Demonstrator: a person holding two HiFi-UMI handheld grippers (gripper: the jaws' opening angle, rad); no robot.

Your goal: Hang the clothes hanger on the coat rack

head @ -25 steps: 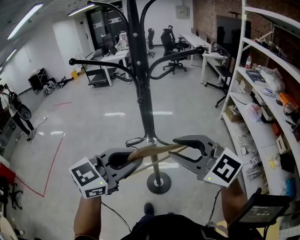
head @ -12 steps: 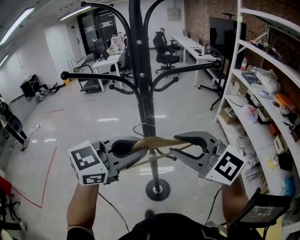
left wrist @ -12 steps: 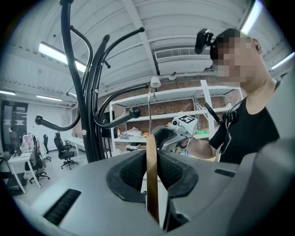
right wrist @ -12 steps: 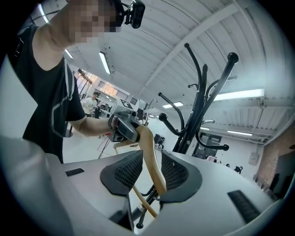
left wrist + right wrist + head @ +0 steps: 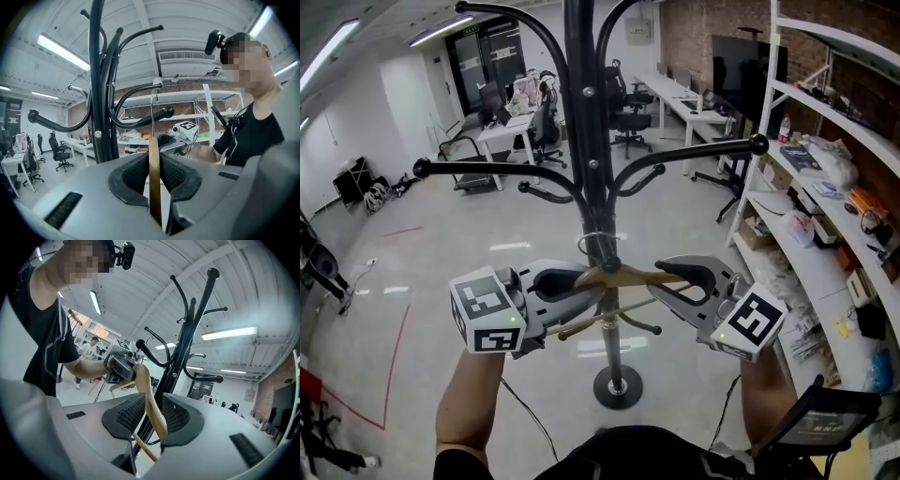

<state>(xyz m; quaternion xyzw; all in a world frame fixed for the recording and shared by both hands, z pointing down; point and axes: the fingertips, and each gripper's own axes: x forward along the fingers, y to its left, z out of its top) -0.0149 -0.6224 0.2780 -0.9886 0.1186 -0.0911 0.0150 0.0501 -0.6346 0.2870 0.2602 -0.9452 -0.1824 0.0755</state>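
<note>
A wooden clothes hanger (image 5: 628, 277) with a wire hook (image 5: 594, 246) hangs level between my two grippers, right in front of the black coat rack's pole (image 5: 586, 141). My left gripper (image 5: 592, 284) is shut on the hanger's left end and my right gripper (image 5: 664, 269) on its right end. In the left gripper view the wooden arm (image 5: 153, 164) stands edge-on between the pads of the left gripper (image 5: 154, 176), the rack (image 5: 97, 93) just beyond. The right gripper (image 5: 151, 416) clamps the curved wood (image 5: 151, 394) in the right gripper view. The rack's curved arms (image 5: 694, 150) spread above the hanger.
The rack's round base (image 5: 617, 386) sits on the grey floor between my arms. White shelves (image 5: 825, 197) full of items line the right side. Desks and office chairs (image 5: 628, 103) stand far behind. A dark screen (image 5: 811, 427) is at lower right.
Both grippers have carried the hanger up and forward to the rack's pole; the wire hook now sits against the pole, higher above the base than before.
</note>
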